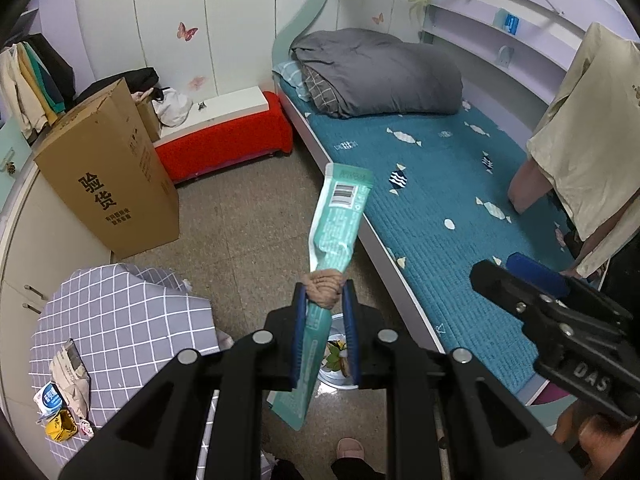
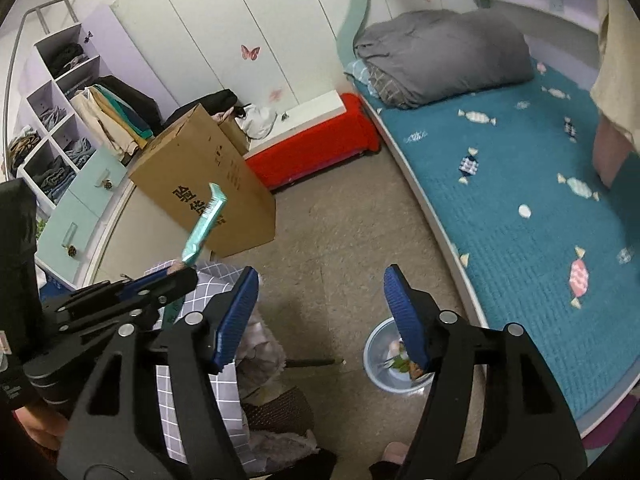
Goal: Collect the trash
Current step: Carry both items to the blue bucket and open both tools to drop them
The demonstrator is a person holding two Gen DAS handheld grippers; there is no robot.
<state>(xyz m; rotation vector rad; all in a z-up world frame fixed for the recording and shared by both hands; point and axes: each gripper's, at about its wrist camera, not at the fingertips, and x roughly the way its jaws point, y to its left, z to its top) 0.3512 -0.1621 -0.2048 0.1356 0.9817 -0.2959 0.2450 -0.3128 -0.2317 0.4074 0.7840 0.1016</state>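
Wrapper [image 1: 338, 220] stands upright, clenched by left tool [image 1: 325, 312]; right tool [image 2: 320, 312] released.

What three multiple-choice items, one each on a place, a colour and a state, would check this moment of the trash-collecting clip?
1. Where is the bin?
A. on the bed
B. on the floor beside the bed
C. on the checked cloth

2. What colour is the long wrapper in the left gripper?
A. teal
B. red
C. yellow

3. How does the right gripper stand?
A. shut on a wrapper
B. shut on a tissue
C. open, nothing between its pads

Answers:
1. B, it stands on the floor by the bed edge.
2. A, it is teal with a barcode.
3. C, its blue pads stand apart with only floor between them.
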